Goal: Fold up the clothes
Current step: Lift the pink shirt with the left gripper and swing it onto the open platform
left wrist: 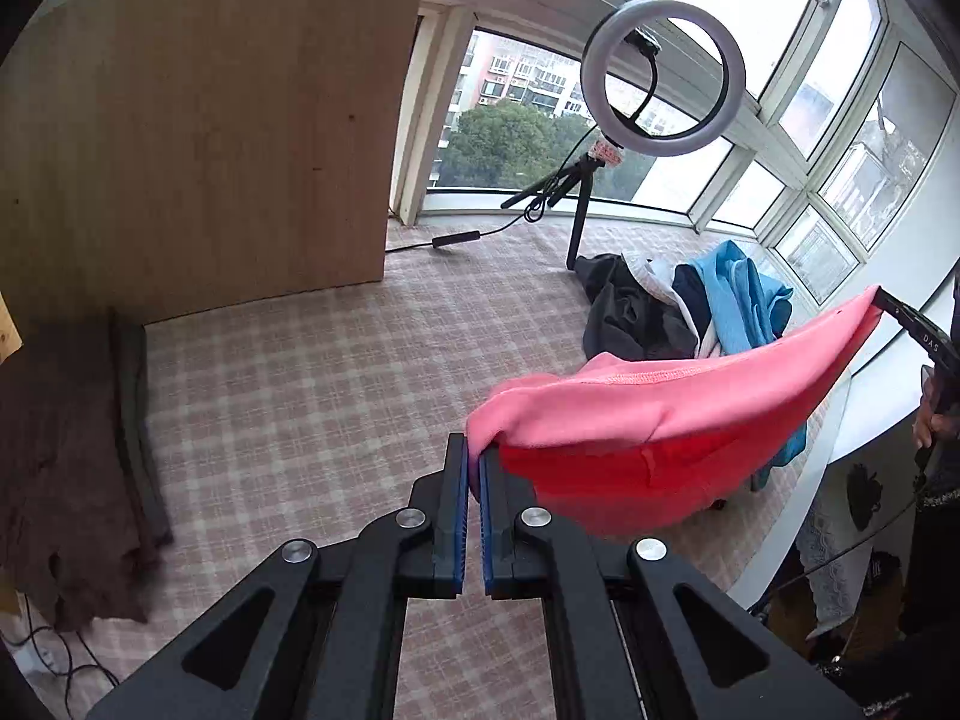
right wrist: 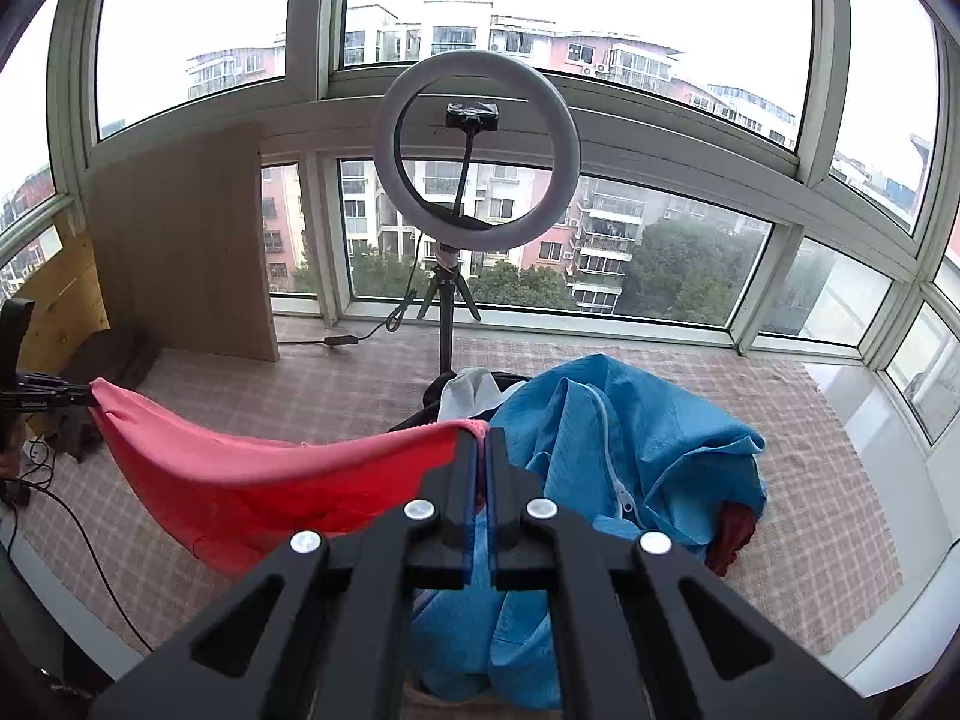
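Note:
A pink garment (left wrist: 648, 414) hangs stretched in the air between both grippers, sagging in the middle above the checked table cover. My left gripper (left wrist: 474, 450) is shut on one corner of it. The other corner is pinched in my right gripper (right wrist: 483, 435), which is shut; in the left wrist view that gripper (left wrist: 882, 297) shows at the far right edge. From the right wrist view the pink garment (right wrist: 252, 474) runs left to the left gripper (right wrist: 90, 397). Under the right gripper lies a blue zipped garment (right wrist: 648, 438) on a pile.
A pile of clothes (left wrist: 660, 312), dark, white and blue, lies at the back right. A ring light on a tripod (right wrist: 474, 162) stands by the window. A wooden board (left wrist: 210, 138) leans at the left, with brown cloth (left wrist: 60, 480) beside it. The checked cover (left wrist: 300, 390) spreads between them.

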`<state>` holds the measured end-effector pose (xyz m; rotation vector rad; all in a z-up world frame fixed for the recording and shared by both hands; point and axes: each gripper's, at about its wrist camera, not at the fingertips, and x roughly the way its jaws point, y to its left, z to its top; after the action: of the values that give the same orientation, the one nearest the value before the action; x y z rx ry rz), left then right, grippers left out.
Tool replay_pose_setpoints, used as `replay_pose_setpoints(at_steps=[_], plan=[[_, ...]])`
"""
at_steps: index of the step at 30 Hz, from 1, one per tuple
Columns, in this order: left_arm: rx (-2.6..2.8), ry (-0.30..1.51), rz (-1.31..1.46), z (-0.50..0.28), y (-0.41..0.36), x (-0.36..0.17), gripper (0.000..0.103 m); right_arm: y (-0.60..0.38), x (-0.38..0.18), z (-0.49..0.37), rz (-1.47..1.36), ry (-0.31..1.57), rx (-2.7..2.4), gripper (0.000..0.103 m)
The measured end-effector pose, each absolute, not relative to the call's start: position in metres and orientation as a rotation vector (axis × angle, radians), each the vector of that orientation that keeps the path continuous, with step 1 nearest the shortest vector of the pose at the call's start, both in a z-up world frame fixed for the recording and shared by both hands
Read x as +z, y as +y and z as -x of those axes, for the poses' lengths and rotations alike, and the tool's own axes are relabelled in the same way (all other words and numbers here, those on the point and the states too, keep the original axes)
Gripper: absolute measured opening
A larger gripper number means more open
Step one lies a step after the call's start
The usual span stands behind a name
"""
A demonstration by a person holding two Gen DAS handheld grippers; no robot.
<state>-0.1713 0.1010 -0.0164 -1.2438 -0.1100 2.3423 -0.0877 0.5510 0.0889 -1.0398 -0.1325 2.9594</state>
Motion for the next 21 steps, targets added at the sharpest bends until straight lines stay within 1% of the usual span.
replay_pose_setpoints(at_steps=[1, 3, 6, 9, 11, 13, 16, 18, 21], plan=[[2.37, -0.111, 1.228, 0.171, 0.085, -0.007, 0.003, 0.543, 0.089, 0.09, 1.029, -0.137, 2.977, 0.002], [2.428, -0.097, 1.248, 0.18, 0.061, -0.001, 0.002, 0.526, 0.082, 0.123, 1.066, -0.17, 2.965, 0.002], [2.435, -0.13, 1.362, 0.223, 0.032, -0.003, 0.002, 0.5, 0.07, 0.174, 1.121, -0.221, 2.945, 0.002], [2.542, -0.179, 1.348, 0.268, 0.006, 0.034, 0.002, 0.475, 0.061, 0.225, 1.166, -0.273, 2.923, 0.002], [2.623, -0.205, 1.205, 0.278, -0.009, 0.095, 0.002, 0.459, 0.105, 0.253, 1.051, -0.306, 2.938, 0.002], [2.716, -0.158, 1.044, 0.268, -0.019, 0.162, 0.002, 0.456, 0.135, 0.236, 0.96, -0.306, 2.969, 0.002], [2.799, -0.067, 0.852, 0.231, -0.028, 0.237, 0.002, 0.451, 0.18, 0.211, 0.821, -0.306, 3.01, 0.002], [2.826, -0.033, 0.761, 0.203, -0.034, 0.264, 0.002, 0.448, 0.211, 0.194, 0.728, -0.305, 3.035, 0.002], [2.818, -0.015, 0.699, 0.163, -0.045, 0.269, 0.002, 0.443, 0.256, 0.169, 0.586, -0.304, 3.065, 0.002]])
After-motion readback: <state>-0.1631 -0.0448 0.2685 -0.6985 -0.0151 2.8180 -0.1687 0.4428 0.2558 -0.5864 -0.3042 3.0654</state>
